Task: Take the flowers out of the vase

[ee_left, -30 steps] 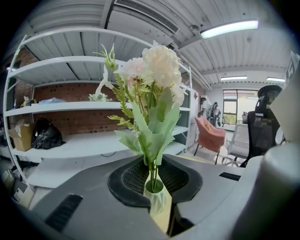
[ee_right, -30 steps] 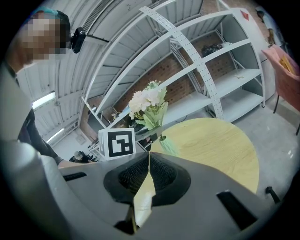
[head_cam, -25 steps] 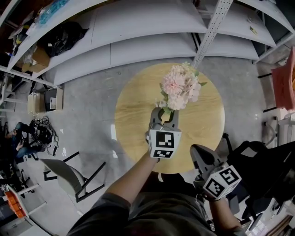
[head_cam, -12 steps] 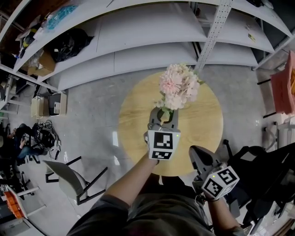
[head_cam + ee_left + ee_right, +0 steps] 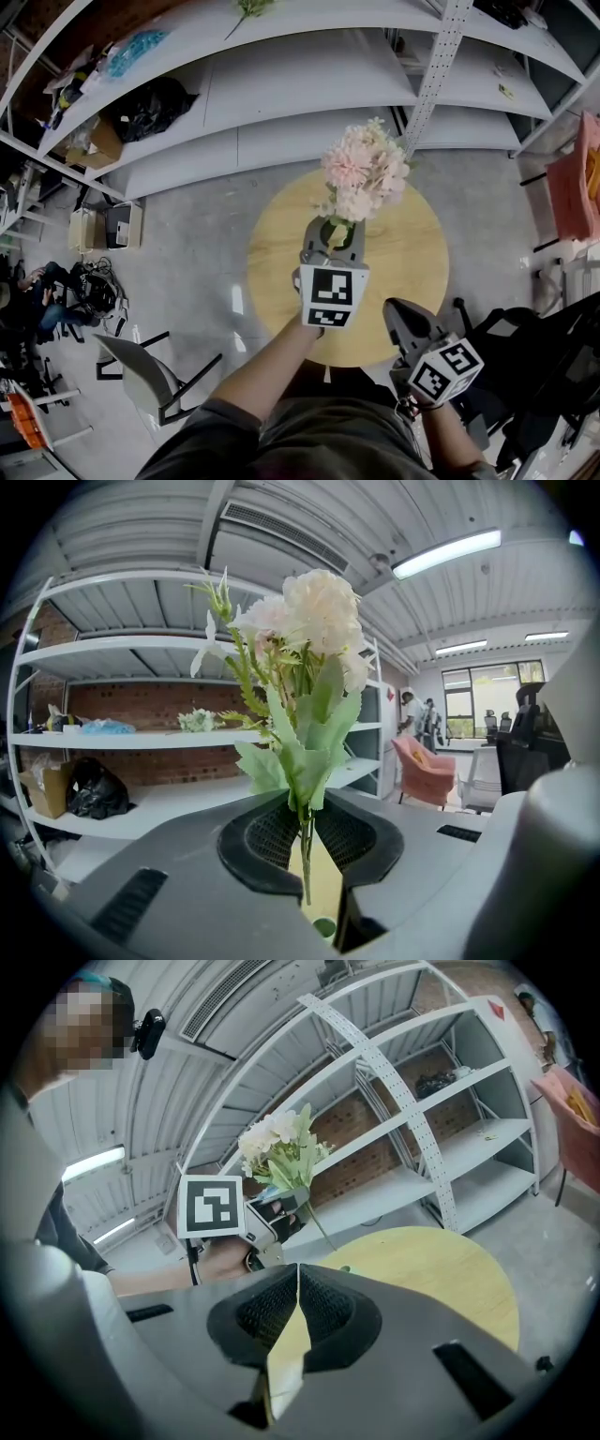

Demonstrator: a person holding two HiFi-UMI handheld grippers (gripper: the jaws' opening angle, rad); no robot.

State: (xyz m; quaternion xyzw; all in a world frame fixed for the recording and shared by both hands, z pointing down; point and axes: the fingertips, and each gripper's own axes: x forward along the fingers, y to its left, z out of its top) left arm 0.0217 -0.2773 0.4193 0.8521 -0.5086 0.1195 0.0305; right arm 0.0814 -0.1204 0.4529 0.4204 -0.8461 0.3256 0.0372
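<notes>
A bunch of pale pink flowers (image 5: 364,173) with green leaves hangs in the air above the round wooden table (image 5: 403,244). My left gripper (image 5: 333,234) is shut on its thin stems. In the left gripper view the stems (image 5: 305,850) run down between the pads and end free, and the blooms (image 5: 309,621) rise above the jaws. A small green vase rim (image 5: 325,927) shows below the stem ends, apart from them. My right gripper (image 5: 403,314) is shut and empty, held near the table's front edge. From it I see the flowers (image 5: 277,1152), the left gripper (image 5: 272,1213) and the vase (image 5: 345,1268).
White metal shelving (image 5: 281,84) curves behind the table. A grey chair (image 5: 141,361) stands on the floor at the left and a black chair (image 5: 525,347) at the right. A pink armchair (image 5: 427,771) and people stand far off.
The left gripper has risen with the flowers, so the bunch sits higher above the table. The right gripper has lifted a little.
</notes>
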